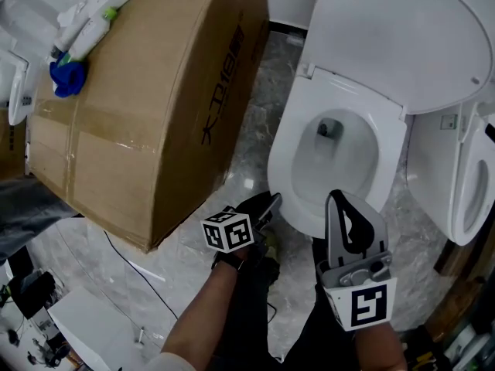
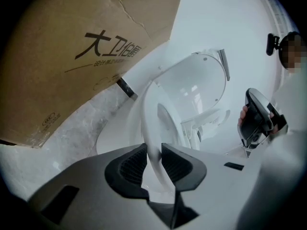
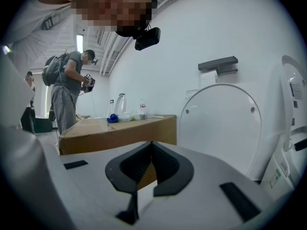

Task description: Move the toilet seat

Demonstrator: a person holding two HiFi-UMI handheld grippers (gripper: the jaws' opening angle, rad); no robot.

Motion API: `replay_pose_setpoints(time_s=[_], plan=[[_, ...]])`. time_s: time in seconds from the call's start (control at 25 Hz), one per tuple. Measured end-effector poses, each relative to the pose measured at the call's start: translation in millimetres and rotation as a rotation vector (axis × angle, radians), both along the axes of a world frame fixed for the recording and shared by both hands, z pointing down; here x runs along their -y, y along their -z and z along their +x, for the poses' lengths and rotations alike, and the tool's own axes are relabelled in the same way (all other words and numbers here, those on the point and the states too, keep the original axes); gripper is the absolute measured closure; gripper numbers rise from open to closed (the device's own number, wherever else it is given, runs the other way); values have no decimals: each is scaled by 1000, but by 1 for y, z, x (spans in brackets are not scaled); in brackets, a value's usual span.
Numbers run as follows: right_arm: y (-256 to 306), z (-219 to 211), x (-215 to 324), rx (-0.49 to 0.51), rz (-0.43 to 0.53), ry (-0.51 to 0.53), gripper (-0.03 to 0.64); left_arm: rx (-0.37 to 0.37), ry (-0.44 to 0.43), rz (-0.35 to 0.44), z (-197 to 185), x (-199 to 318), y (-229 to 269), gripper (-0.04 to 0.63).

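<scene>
- Pinching the near-left edge of the white oval plastic toilet seat point(image 1: 288, 149) point(image 2: 149, 114), the left gripper point(image 1: 272, 204) point(image 2: 154, 153) had its two dark ribbed pads pressed against either side of the thin rim.
- The right gripper point(image 1: 337, 197) point(image 3: 152, 145) was held just right of it, in front of the bowl's near edge, with its jaws brought together tip to tip and nothing between them.
- The seat lay low over the white ceramic bowl point(image 1: 340, 145); whether it rested flat or was slightly lifted could not be told.
- Beyond the seat, the white rounded toilet lid point(image 1: 410, 41) point(image 3: 220, 123) stood raised toward the far side.
- The grey marbled stone floor point(image 1: 249, 126) ran between the toilet and a large brown cardboard box point(image 1: 147, 107) point(image 2: 72, 47) point(image 3: 115, 131) on the left, printed with dark characters on its side.
- A crumpled blue cloth-like object point(image 1: 68, 77) and some white tubes lay on the far-left part of the box's top.
- A second white toilet point(image 1: 464, 184) stood close on the right.
- Far off in the right gripper view, a person in grey clothes with a backpack point(image 3: 67, 87) stood beyond the box.
</scene>
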State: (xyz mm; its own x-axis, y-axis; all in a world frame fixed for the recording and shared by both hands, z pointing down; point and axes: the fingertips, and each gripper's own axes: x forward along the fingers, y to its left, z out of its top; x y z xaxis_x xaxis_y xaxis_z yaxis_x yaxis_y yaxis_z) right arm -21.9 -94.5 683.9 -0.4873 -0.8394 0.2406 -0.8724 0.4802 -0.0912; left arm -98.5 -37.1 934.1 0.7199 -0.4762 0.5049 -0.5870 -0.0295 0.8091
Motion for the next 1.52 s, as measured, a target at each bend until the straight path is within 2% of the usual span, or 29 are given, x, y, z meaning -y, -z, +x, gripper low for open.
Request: replay_pose_setpoints(time_s=[0.24,0.56,0.72,0.88,1.08,1.2,1.36,1.52], plan=[[46,17,0,11,11,-46,601,8,-48,6,1,5,42,491],[107,32,5,13,39,-66,601,-18,-26,43,10,25,117,478],[135,36,13,27,49,-74,601,-56,-4,59,15,42,152,466],[161,47,18,-17,85,-37,601,-103,29,69,19,61,185,454],[201,61,40,5,108,-53,601,-154,52,65,29,88,222,439],[221,67,54,27,119,-64,601,-195,89,36,37,103,241,436],[233,72,62,-10,150,-27,601,-216,170,-8,42,123,257,436],[240,74,67,-1,149,-28,601,-239,234,-30,45,138,268,437]])
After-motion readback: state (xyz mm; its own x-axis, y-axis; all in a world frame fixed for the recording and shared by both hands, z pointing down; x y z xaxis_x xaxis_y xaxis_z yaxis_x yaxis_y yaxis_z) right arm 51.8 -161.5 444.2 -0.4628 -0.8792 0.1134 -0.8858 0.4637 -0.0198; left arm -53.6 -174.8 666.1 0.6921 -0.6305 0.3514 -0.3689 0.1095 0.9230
